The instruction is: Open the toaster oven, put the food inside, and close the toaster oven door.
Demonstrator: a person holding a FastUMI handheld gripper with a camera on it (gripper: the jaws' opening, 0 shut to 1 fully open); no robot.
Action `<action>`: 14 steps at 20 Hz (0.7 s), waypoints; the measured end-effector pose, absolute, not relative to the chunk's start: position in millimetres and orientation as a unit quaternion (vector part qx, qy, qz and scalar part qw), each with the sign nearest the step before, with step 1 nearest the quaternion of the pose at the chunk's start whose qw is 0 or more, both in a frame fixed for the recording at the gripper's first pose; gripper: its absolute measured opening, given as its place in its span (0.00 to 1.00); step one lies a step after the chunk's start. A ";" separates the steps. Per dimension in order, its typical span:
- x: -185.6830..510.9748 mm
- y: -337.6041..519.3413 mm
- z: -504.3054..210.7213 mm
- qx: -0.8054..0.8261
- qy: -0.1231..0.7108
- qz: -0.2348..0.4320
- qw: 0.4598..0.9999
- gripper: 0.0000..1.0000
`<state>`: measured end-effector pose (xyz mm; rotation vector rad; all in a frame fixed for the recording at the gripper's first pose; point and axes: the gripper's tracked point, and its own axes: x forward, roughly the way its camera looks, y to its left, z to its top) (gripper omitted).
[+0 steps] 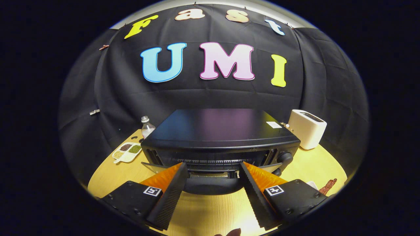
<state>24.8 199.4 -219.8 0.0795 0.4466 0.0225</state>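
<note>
Standing on the desk [210,213] just ahead of the tool [213,167], fingers spread wide: toaster oven [220,137], door [210,183] hanging partly open. Sitting left of it: divided tray [127,152] holding seeds in compartments, beside a bottle [146,127].

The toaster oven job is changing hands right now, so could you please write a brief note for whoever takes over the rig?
Gripper: open, holding nothing, fingers spread just in front of the toaster oven.
Oven door: hangs open, between and just beyond the fingertips.
Food: a reddish-brown strip lies on the wooden table, beside the right finger; I cannot tell what it is.
Done: door opened.
Left: pick up the food, put it inside, close the door.
</note>
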 end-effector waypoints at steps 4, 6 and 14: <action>10.9 199.0 -225.5 0.045 0.231 0.010 0.972 0.98; 3.7 200.1 -228.3 0.043 0.236 0.010 0.971 0.98; -29.2 201.5 -249.9 0.023 0.267 0.012 0.963 0.98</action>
